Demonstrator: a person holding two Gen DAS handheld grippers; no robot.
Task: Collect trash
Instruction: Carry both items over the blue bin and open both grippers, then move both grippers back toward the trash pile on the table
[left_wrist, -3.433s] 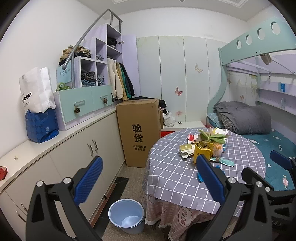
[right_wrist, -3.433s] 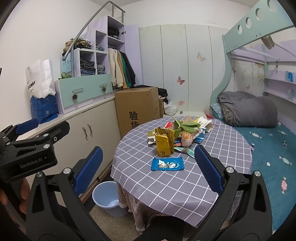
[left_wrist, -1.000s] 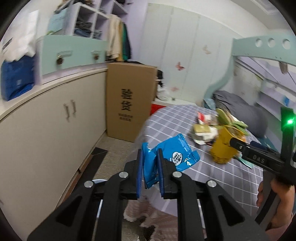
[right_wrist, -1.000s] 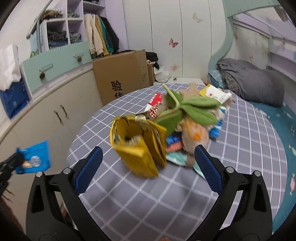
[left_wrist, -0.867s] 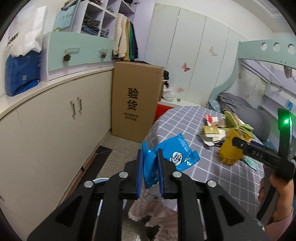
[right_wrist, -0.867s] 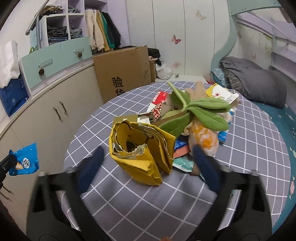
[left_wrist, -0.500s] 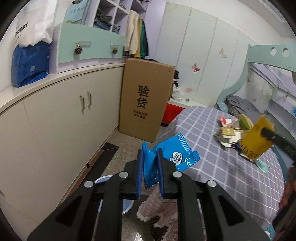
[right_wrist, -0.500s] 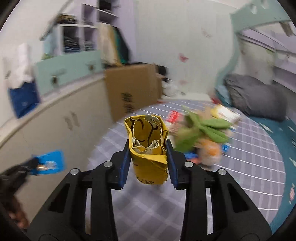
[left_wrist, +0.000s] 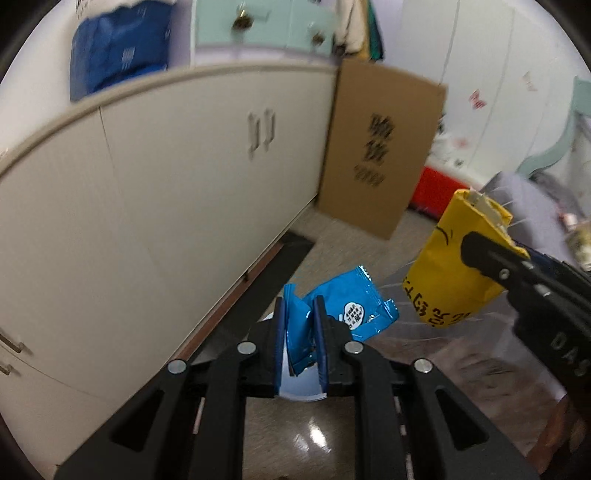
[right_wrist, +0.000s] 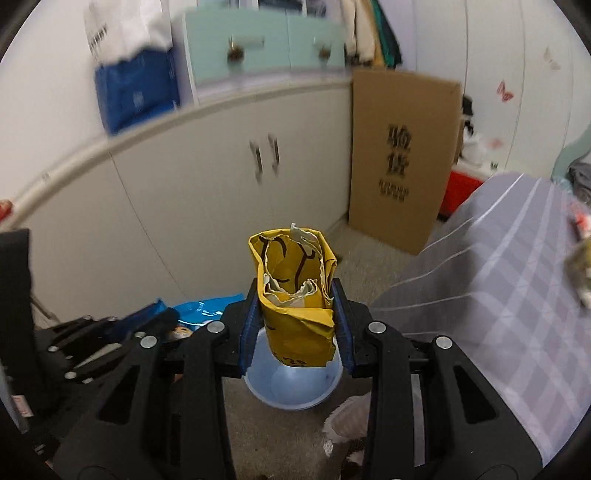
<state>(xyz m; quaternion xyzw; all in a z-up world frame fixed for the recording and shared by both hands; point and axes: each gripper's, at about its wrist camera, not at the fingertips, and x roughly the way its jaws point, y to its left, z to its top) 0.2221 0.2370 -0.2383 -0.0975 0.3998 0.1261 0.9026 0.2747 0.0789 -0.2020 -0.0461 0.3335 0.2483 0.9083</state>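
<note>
Trash in both grips: the right gripper (right_wrist: 295, 325) clamps a yellow bag (right_wrist: 295, 295) upright at frame centre, directly above the blue bin (right_wrist: 291, 384) below it. The left gripper (left_wrist: 300, 339) pinches a blue wrapper (left_wrist: 340, 310), bin rim (left_wrist: 299, 395) just beneath.

the light blue bin (right_wrist: 293, 384) is showing only partly, its far rim hiding behind the yellow bag (right_wrist: 295, 295) and the right gripper (right_wrist: 295, 321). the left gripper (left_wrist: 299, 332) is covering nearly all of it. the cardboard box (left_wrist: 380, 147) lettering is blurring.
</note>
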